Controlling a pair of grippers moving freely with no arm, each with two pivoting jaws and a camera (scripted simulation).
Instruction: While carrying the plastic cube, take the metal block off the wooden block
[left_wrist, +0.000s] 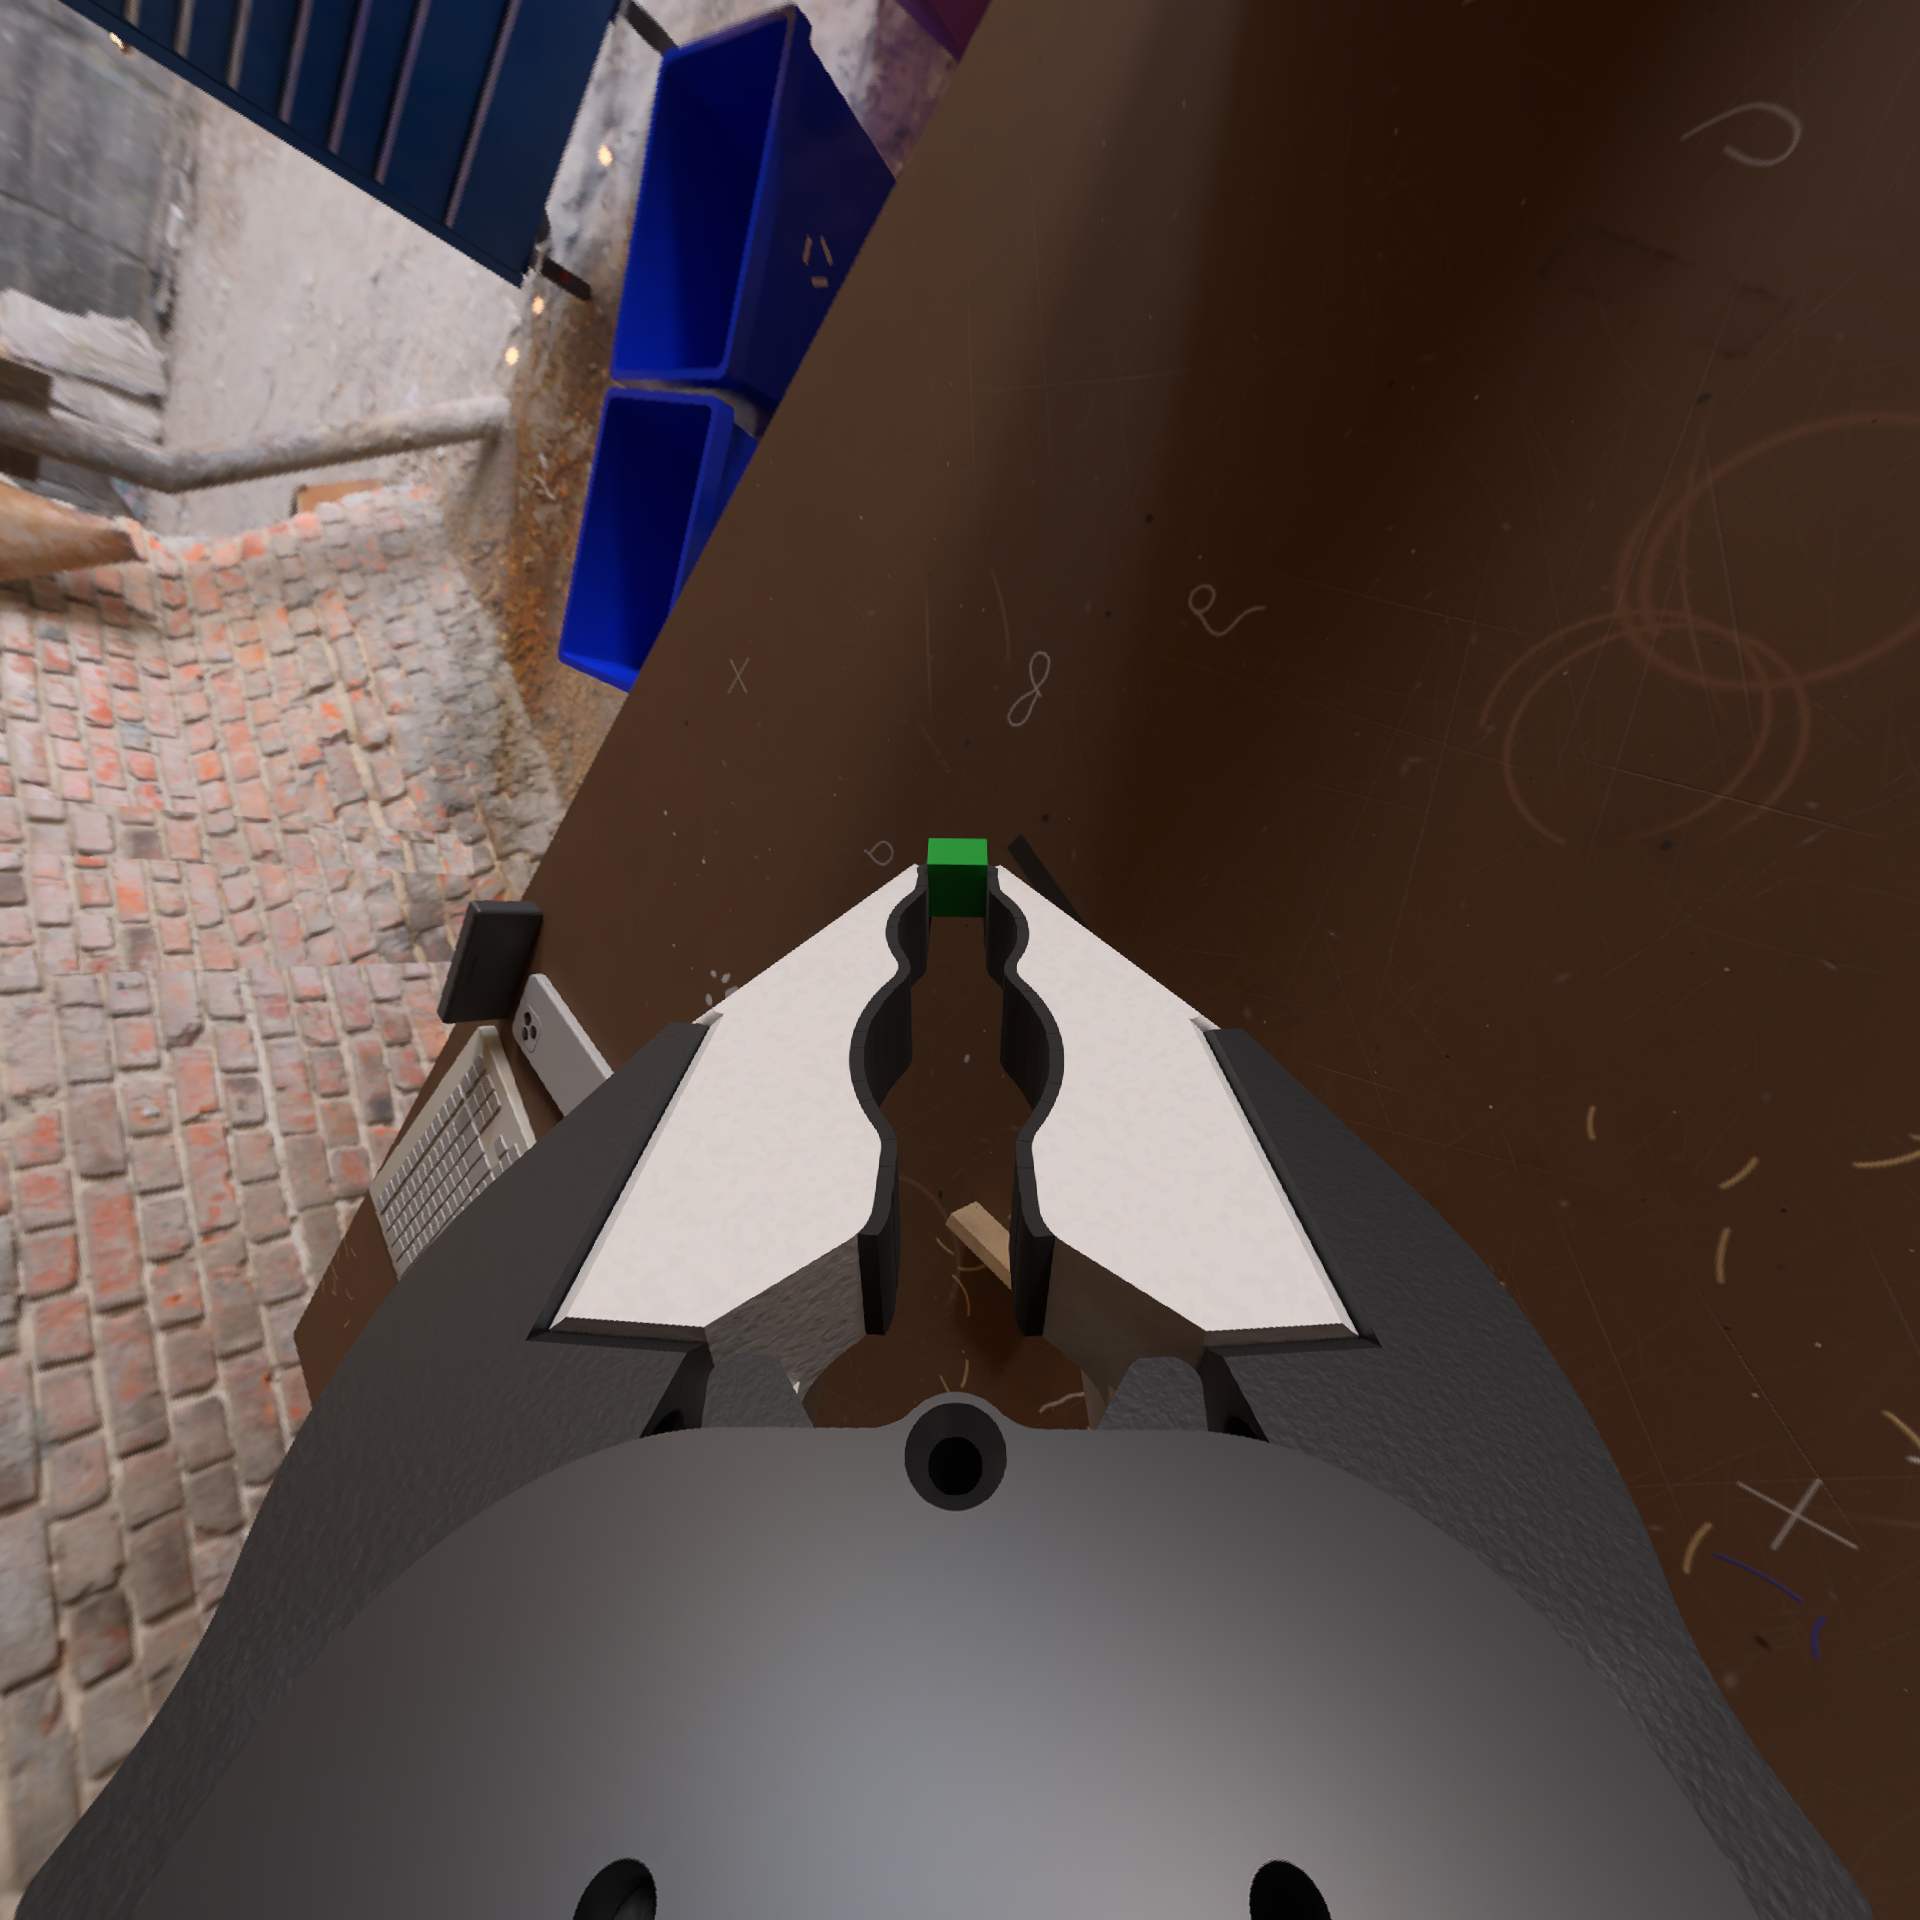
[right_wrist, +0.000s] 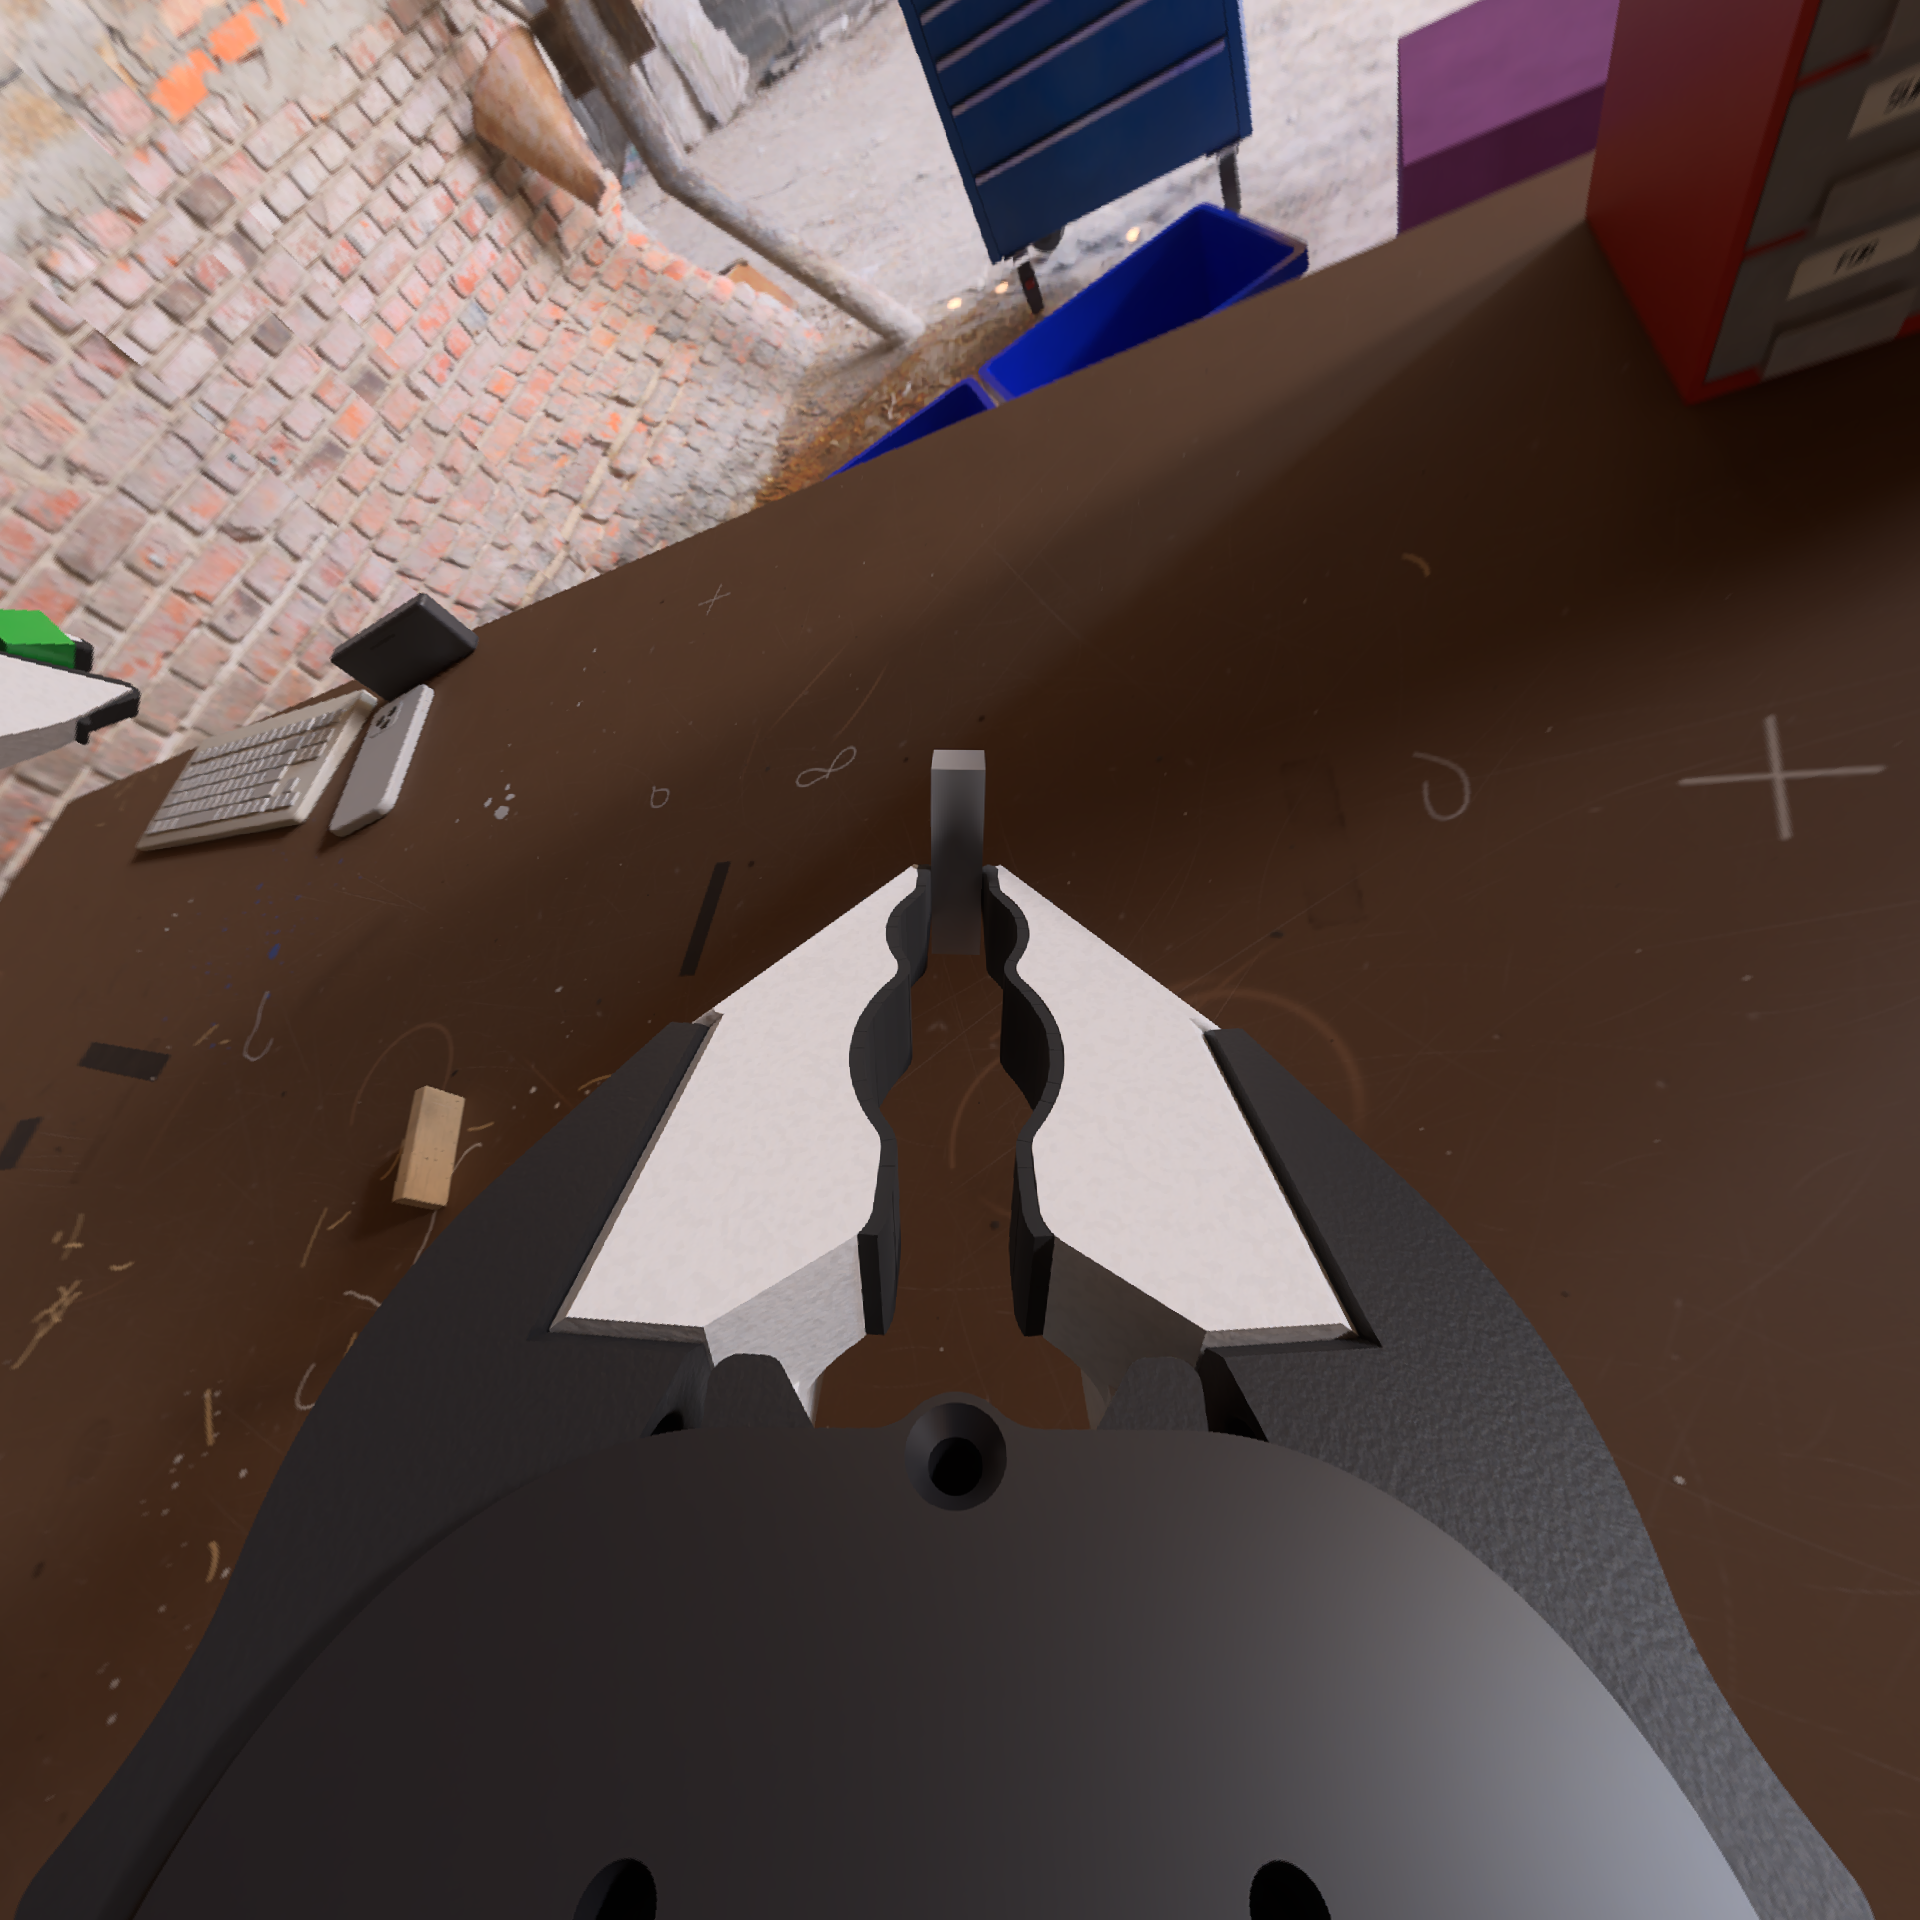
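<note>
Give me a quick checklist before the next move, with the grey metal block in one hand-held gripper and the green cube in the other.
1. Plastic cube carried: ok, pinched between the left hand-held gripper tips.
2. Metal block gripped: ok, it sits upright between the right hand-held gripper tips.
3. Metal block off the wooden block: ok, the wooden block lies alone on the table, with nothing on top.
4. Metal block clear of the table: cannot tell, its lower end is hidden by the fingers.
5. Set-down space ahead: ok, bare tabletop; the keyboard and phone lie far to the left.
</note>
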